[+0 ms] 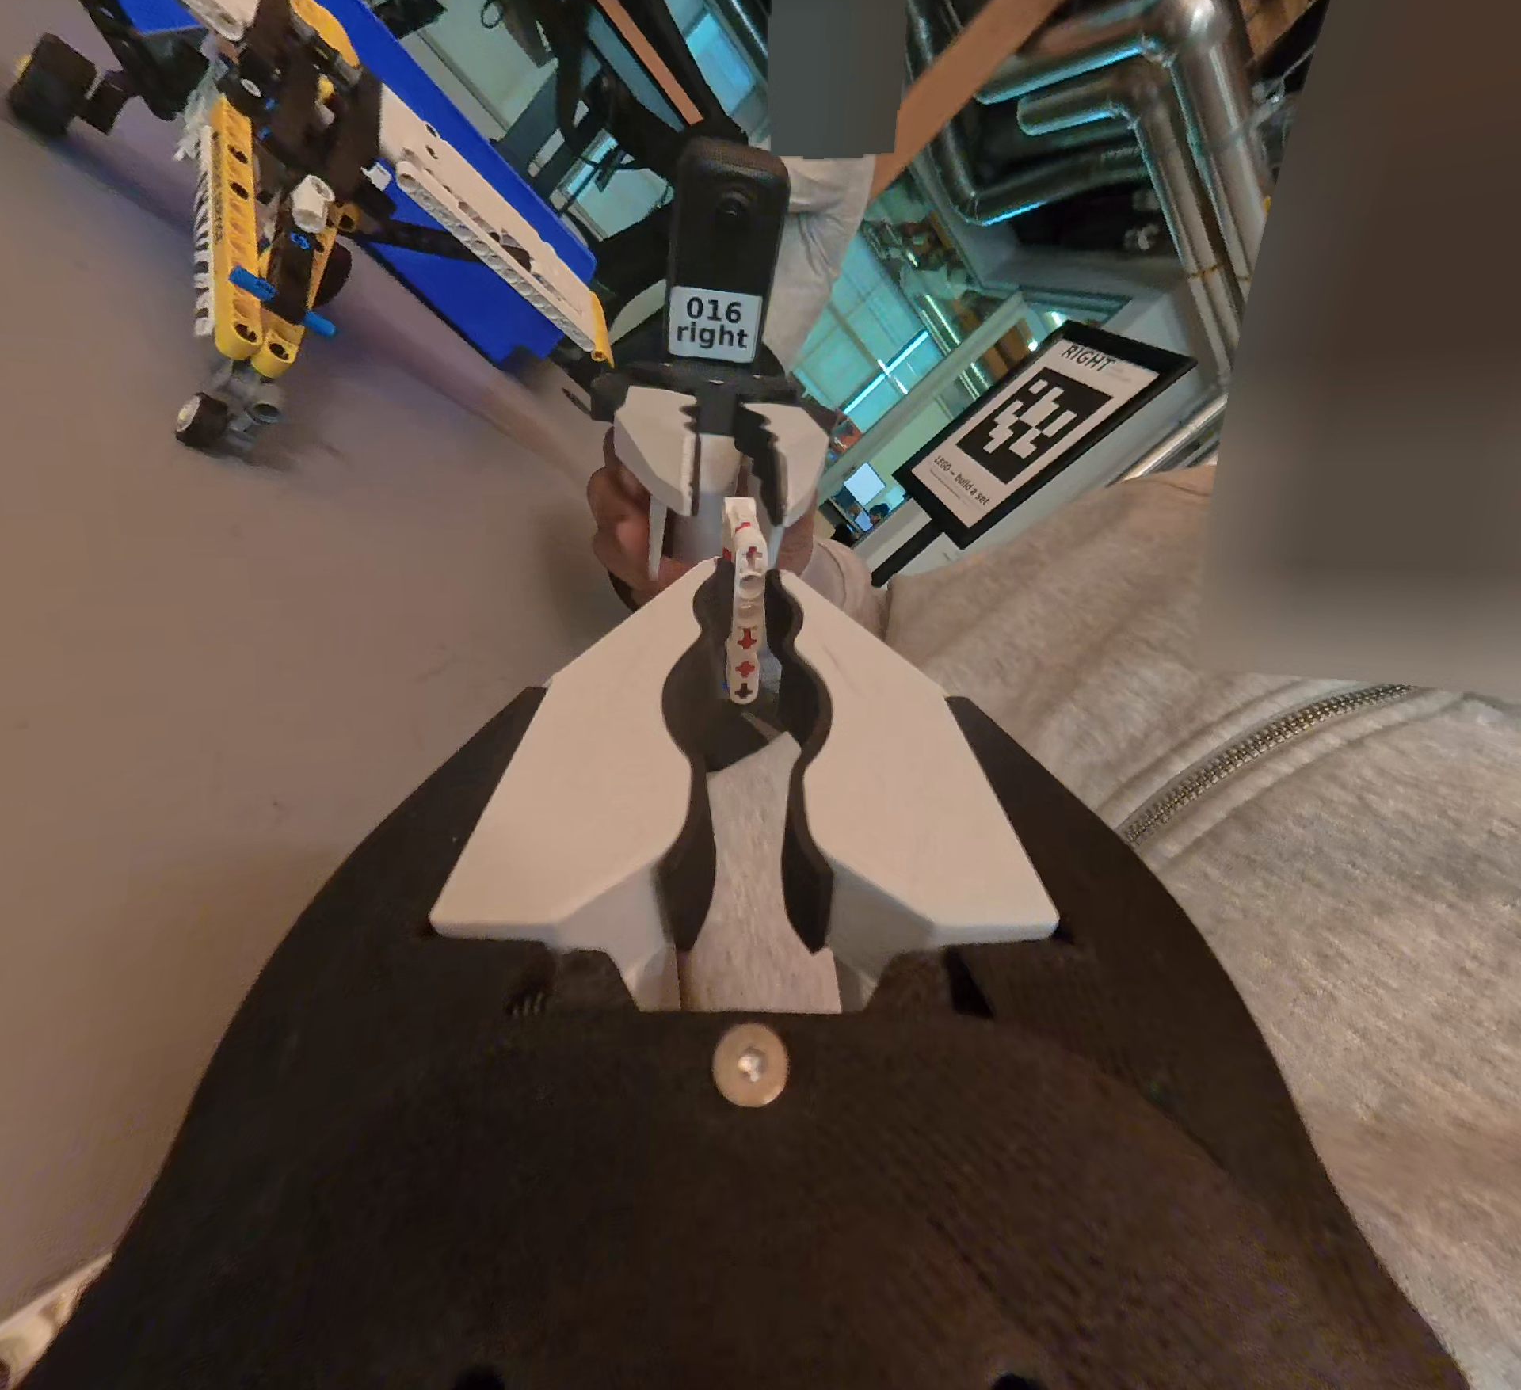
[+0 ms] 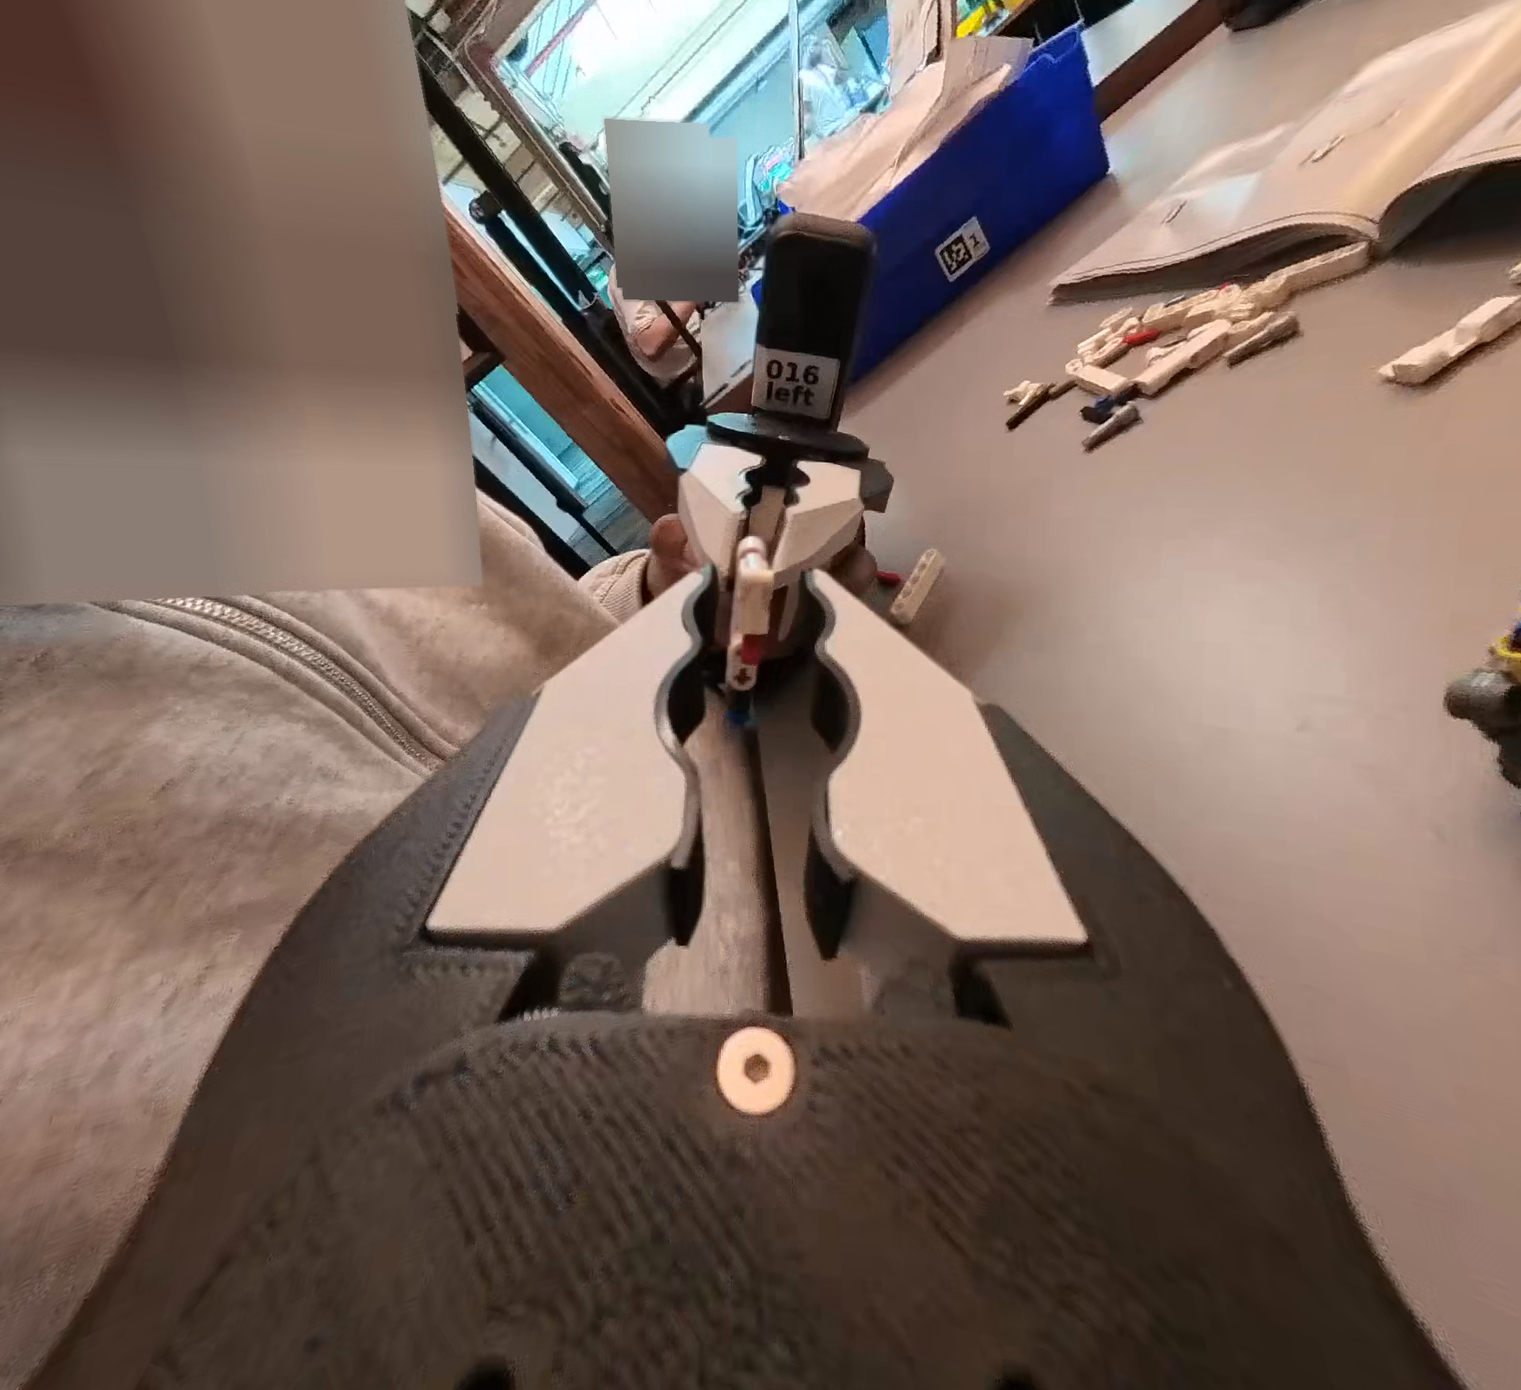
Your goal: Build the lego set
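The beam (image 1: 745, 614) at the centre is white with red and black cross marks. At 10 o'clock the model (image 1: 272, 182) is yellow, black and white with blue pins, beside a blue bin (image 1: 461, 281). At 2 o'clock the sign (image 1: 1041, 425) has a black-and-white square pattern. The sweater (image 1: 1317, 898) at 4 o'clock is light grey.

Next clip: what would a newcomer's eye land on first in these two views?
First, the small white beam with red pins held in mid-air between the two facing tools: the left hand-held gripper and the right hand-held gripper meet tip to tip on it. Next, the half-built yellow, black and white model at upper left of the left view, and the loose white parts beside an open booklet on the table.
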`<state>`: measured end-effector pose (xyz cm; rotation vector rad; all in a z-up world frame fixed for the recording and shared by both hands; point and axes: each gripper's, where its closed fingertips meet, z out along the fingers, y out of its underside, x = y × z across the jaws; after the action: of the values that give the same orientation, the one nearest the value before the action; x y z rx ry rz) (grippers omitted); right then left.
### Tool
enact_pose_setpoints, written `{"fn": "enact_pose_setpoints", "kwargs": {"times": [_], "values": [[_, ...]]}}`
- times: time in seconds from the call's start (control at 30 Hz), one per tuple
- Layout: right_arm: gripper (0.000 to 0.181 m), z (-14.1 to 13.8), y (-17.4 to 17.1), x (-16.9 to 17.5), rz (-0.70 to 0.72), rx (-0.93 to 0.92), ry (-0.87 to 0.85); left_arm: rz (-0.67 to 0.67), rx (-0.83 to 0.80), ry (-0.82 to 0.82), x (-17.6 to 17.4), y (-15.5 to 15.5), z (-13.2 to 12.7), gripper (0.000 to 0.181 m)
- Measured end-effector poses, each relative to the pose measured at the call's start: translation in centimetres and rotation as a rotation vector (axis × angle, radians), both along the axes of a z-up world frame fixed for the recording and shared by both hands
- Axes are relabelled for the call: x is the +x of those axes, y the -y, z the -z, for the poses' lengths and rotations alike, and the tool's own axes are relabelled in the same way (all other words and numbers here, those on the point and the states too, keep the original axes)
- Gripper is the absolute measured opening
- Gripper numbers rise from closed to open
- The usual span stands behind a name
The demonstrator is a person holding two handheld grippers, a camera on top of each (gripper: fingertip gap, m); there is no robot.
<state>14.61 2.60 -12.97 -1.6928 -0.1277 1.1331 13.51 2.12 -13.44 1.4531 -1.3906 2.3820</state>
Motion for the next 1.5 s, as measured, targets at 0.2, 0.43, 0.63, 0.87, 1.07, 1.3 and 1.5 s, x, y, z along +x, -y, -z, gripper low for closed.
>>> {"fn": "enact_pose_setpoints", "kwargs": {"times": [0.2, 0.43, 0.63, 0.87, 1.07, 1.3, 1.5], "values": [[0.006, 0.3, 0.0, -0.1, -0.018, -0.01, 0.009, 0.006, 0.025, -0.014, 0.2, 0.2, 0.3, 0.005], [0.006, 0.3, -0.2, 0.0, 0.006, -0.012, 0.017, -0.031, 0.028, -0.009, 0.5, -0.2, 0.3, 0.006], [0.006, 0.5, -0.2, -0.1, 0.002, -0.028, 0.025, -0.046, 0.032, -0.007, 0.5, -0.3, 0.3, 0.006], [0.006, 0.8, -0.2, -0.2, 0.011, -0.044, 0.0, -0.038, 0.04, -0.028, 0.5, -0.2, 0.6, 0.006], [0.006, 1.1, -0.1, -0.4, -0.002, -0.058, -0.02, -0.011, 0.046, -0.048, 0.4, 0.1, 0.9, 0.006], [0.006, 1.2, -0.2, -0.3, -0.002, -0.069, -0.081, -0.014, 0.046, -0.056, 0.5, 0.1, 1.0, 0.006], [0.006, 1.3, -0.3, -0.3, 0.015, -0.081, -0.108, -0.02, 0.06, -0.061, 0.6, 0.1, 1.1, 0.006]]}}
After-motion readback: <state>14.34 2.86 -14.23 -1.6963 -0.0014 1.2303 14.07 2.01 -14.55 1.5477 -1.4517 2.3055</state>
